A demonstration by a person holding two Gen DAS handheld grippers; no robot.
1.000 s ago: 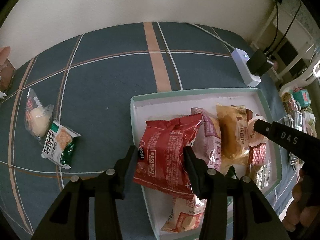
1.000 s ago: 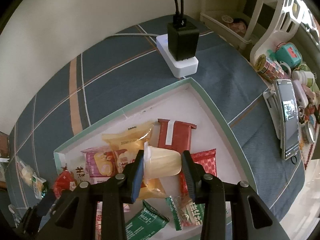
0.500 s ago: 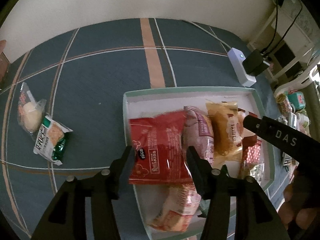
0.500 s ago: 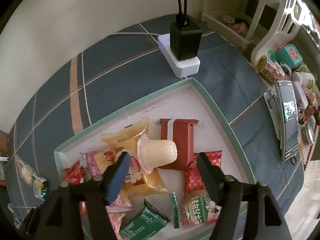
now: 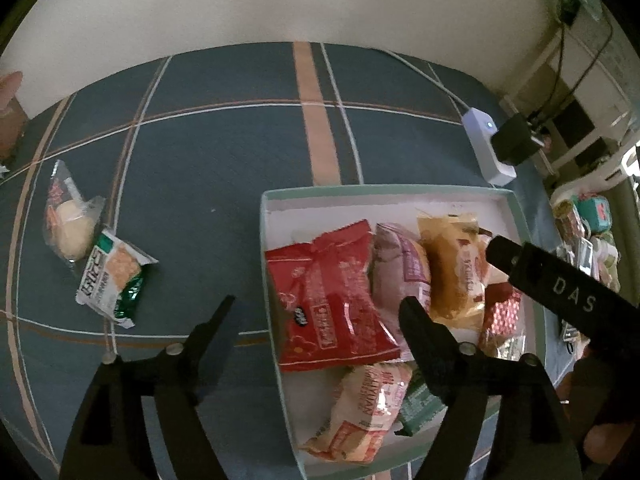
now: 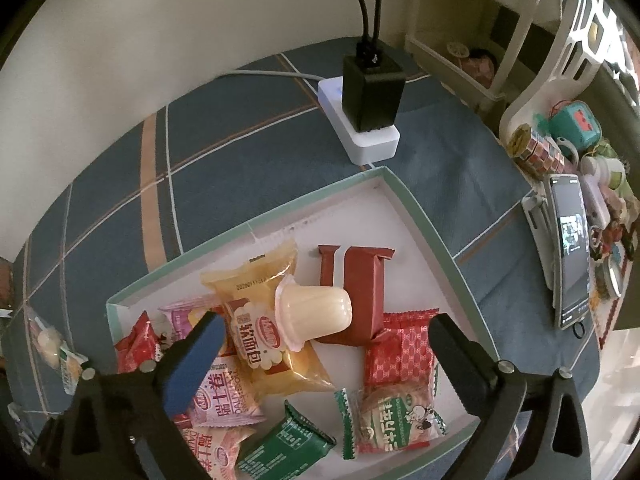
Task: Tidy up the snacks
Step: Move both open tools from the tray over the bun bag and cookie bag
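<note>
A shallow white tray with a green rim (image 5: pixel 400 190) (image 6: pixel 416 208) lies on the blue plaid cloth and holds several snack packs. The red snack bag (image 5: pixel 328 300) lies at the tray's left end. My left gripper (image 5: pixel 316 316) hangs over it with its jaws opening and the pads off the bag. A pale jelly cup (image 6: pixel 316 312) lies on its side across a yellow pack (image 6: pixel 260 312) and a brown bar (image 6: pixel 362 292). My right gripper (image 6: pixel 324 336) is above it, jaws opening wide and clear of the cup.
Two packs lie loose on the cloth left of the tray: a clear one with a pale cake (image 5: pixel 68 220) and a green-and-white cracker pack (image 5: pixel 114 280). A white power strip with a black charger (image 6: pixel 370 108) sits behind the tray. A phone (image 6: pixel 574 248) and small toys lie at the right.
Both grippers let go. The left jaws spread and the red bag dropped flat into the tray. The right jaws spread wide and the jelly cup now rests on the packs.
</note>
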